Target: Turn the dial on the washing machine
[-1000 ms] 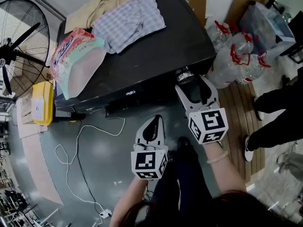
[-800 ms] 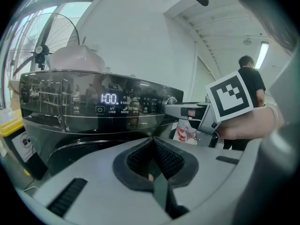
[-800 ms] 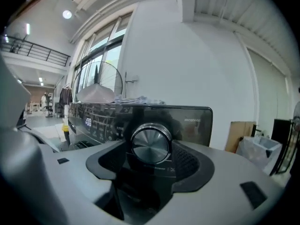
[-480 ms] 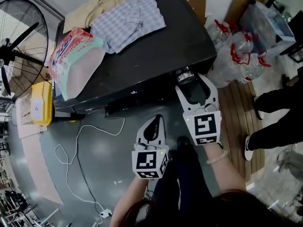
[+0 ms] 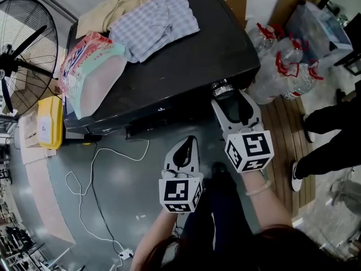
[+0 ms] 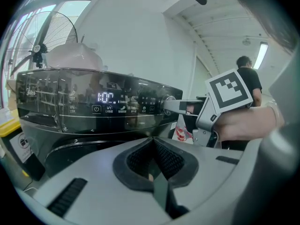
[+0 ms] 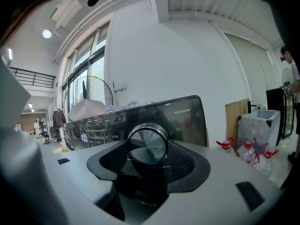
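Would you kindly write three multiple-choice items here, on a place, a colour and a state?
1. Where is the dial on the washing machine? A) front panel's right end B) top C) left side
2. What colour is the container beside the machine? A) red B) yellow C) blue
3. The right gripper is: A) open, clear of the dial B) shut, empty C) shut on the dial
1A, it sits at the front's right corner; 2B, plainly yellow; 3C, its jaws clasp the dial.

A round chrome-rimmed dial protrudes at the front right of the black washing machine.
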Motion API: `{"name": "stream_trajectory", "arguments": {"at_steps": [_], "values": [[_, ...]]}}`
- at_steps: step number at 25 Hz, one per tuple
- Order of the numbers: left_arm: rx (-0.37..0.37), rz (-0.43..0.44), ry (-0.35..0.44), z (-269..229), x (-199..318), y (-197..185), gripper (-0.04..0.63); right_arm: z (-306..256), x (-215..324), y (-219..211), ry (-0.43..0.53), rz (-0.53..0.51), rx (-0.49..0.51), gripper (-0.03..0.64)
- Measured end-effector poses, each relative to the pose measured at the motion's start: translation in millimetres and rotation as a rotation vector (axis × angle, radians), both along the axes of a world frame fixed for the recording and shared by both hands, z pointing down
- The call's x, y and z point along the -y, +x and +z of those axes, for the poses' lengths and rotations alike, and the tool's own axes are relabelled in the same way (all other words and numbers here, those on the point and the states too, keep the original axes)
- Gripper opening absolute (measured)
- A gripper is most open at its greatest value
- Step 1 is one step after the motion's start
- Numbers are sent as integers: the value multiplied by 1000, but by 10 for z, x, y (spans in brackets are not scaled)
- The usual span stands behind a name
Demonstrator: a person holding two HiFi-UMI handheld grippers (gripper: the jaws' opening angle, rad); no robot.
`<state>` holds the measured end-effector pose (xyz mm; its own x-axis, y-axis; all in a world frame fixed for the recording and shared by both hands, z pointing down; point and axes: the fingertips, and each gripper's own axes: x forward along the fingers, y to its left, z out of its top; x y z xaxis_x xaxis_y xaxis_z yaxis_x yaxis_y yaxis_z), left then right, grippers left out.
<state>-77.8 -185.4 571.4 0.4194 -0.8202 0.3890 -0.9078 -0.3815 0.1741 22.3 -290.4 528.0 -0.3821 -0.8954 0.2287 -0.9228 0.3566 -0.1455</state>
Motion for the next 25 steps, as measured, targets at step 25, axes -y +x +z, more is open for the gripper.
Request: {"name": "stream_trajectory", "arguments": {"at_steps": [25], "values": [[23,33,37,-116,-73,7,17,-95,-162,57,-9,27,131,288]]}}
